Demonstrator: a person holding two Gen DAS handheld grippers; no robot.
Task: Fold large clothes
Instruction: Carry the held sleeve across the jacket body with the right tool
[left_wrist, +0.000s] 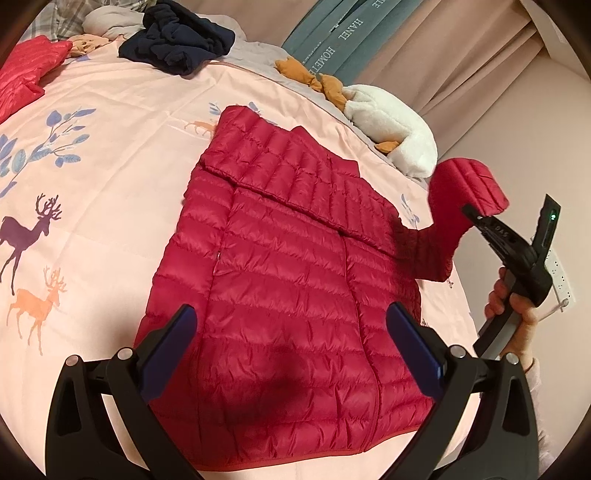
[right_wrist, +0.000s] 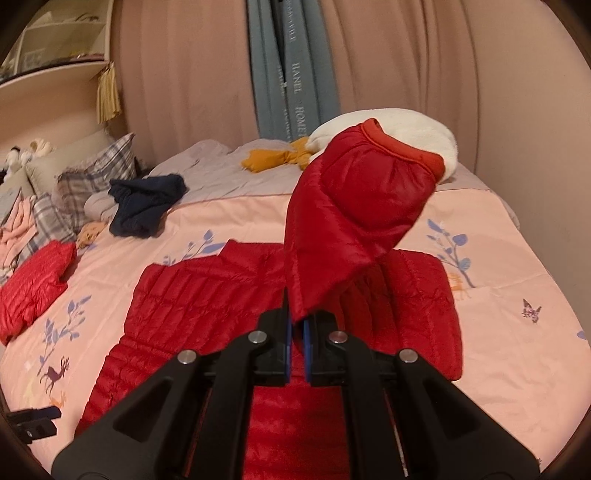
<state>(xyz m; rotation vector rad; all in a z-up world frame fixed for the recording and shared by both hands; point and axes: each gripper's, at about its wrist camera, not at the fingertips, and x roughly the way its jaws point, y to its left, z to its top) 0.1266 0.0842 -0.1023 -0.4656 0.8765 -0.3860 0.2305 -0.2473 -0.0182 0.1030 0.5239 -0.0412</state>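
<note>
A red quilted puffer jacket (left_wrist: 280, 277) lies flat on the pink deer-print bedsheet (left_wrist: 110, 184), with one sleeve folded across its chest. My left gripper (left_wrist: 295, 328) hovers over the jacket's lower half, jaws wide open and nothing between them. At the jacket's right side its other sleeve (left_wrist: 465, 184) is lifted off the bed, pinched in my right gripper (left_wrist: 468, 211), which a hand (left_wrist: 513, 306) holds. In the right wrist view my right gripper (right_wrist: 297, 325) is shut on the sleeve (right_wrist: 351, 221), whose cuff (right_wrist: 402, 147) stands up over the jacket (right_wrist: 192, 295).
A second red jacket (right_wrist: 33, 288) lies folded at the bed's left. A crumpled navy garment (right_wrist: 144, 206), plaid pillows (right_wrist: 96, 173), a mustard cloth (right_wrist: 269, 158) and a white plush throw (left_wrist: 391, 118) sit along the far side. Curtains (right_wrist: 192, 74) hang behind the bed.
</note>
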